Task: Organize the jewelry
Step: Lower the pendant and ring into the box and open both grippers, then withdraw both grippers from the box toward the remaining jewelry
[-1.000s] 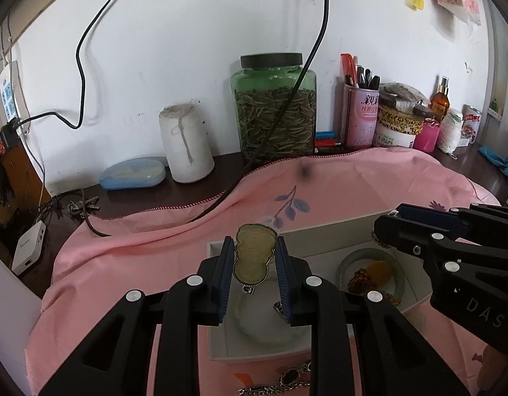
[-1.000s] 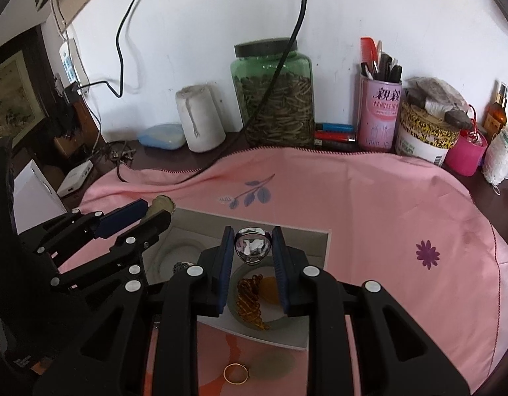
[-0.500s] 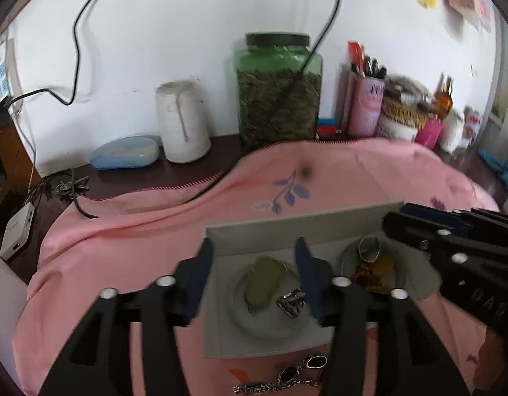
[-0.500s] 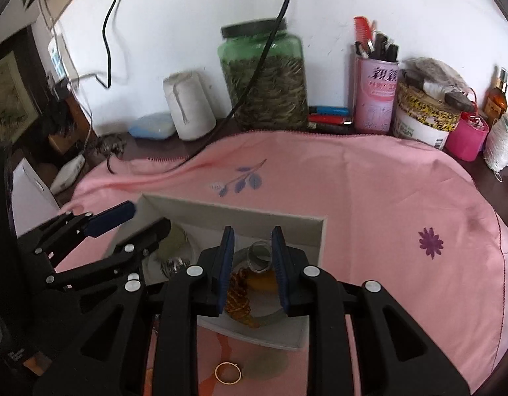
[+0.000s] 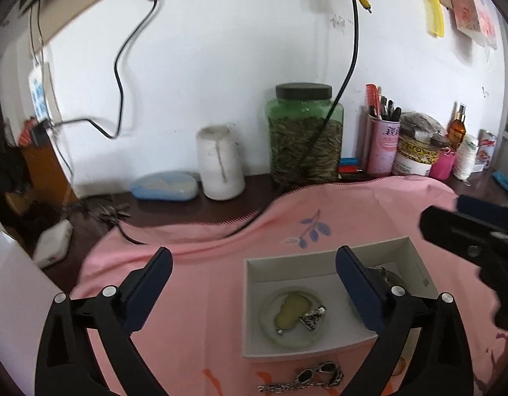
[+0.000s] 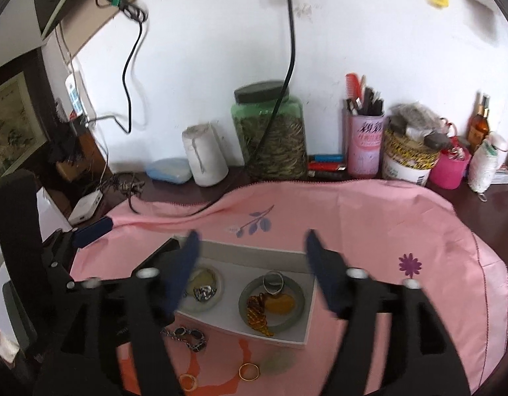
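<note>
A white box (image 5: 250,313) sits on the pink cloth (image 5: 201,283). In its left half, a pale bangle (image 5: 270,326) rings a gourd-shaped jade pendant (image 5: 291,308) and a silver piece (image 5: 313,316). My left gripper (image 5: 254,257) hovers above this side, jaws opening wide, nothing between them. In the right wrist view the box (image 6: 254,249) also holds a green bangle (image 6: 244,300) with a silver ring (image 6: 273,282), an amber pendant (image 6: 280,303) and an orange chain (image 6: 258,313). My right gripper (image 6: 252,241) hangs over them, jaws opening and empty.
In front of the box lie a dark-stone bracelet (image 6: 187,335) and two gold rings (image 6: 249,371). Along the wall stand a green jar (image 5: 305,135), a white cup (image 5: 220,165), a pink pen holder (image 6: 364,145) and tins. A black cable (image 5: 247,226) crosses the cloth's back edge.
My left gripper let go of the gourd pendant, which now lies inside the pale bangle. The right one dropped the silver ring onto the green bangle. Both opened wide and rose.
</note>
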Motion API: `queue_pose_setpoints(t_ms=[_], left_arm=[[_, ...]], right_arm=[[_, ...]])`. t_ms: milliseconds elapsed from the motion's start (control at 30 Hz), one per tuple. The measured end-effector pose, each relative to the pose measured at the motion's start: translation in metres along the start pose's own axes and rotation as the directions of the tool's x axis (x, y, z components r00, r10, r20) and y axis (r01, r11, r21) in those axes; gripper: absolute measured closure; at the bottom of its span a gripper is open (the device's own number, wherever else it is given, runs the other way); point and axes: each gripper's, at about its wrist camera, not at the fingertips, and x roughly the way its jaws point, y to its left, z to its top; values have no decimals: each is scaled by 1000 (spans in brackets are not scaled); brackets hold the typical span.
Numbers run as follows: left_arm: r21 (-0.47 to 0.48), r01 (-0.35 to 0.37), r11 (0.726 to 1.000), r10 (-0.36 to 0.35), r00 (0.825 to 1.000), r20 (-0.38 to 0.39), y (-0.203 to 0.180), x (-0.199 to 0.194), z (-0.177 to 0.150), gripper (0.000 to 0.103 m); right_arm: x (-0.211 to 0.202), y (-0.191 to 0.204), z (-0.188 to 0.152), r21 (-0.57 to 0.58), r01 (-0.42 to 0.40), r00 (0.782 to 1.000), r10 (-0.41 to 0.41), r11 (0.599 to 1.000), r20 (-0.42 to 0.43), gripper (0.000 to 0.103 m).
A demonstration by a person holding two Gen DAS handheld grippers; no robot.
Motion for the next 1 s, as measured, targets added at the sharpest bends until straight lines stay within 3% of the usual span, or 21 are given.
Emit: queue_pose_setpoints(t_ms=[67, 167, 300, 400, 467, 600, 767, 1000], left_arm=[[5, -20, 1000, 20, 1000, 14, 0, -10, 3, 6], [0, -31, 1000, 31, 999, 17, 4, -21, 0, 6], [21, 30, 999, -29, 997, -67, 10, -24, -24, 6], [17, 63, 998, -59, 984, -170, 17, -14, -54, 6], [-31, 90, 995, -95, 970, -222, 24, -6, -71, 6], [-80, 177, 981, -193, 937, -292, 23, 7, -81, 6], [44, 147, 988, -132, 961, -244, 4, -2, -85, 6], [138, 140, 980, -95, 952, -292, -14, 7, -96, 6]], right_arm=[[-12, 0, 3, 20, -29, 999, 29, 999, 13, 13], [-33, 0, -1, 25, -53, 998, 52, 998, 33, 7], [-47, -6, -32, -57, 47, 999, -46, 997, 21, 7], [-46, -21, -59, -88, 150, 989, -149, 985, 20, 7], [-38, -33, -72, -56, 156, 988, -156, 986, 1, 7], [-11, -53, -90, 12, 133, 983, -130, 991, -126, 7], [-5, -41, -99, -73, 159, 976, -168, 985, -140, 7], [10, -22, -111, -198, 171, 962, -207, 965, -177, 7]])
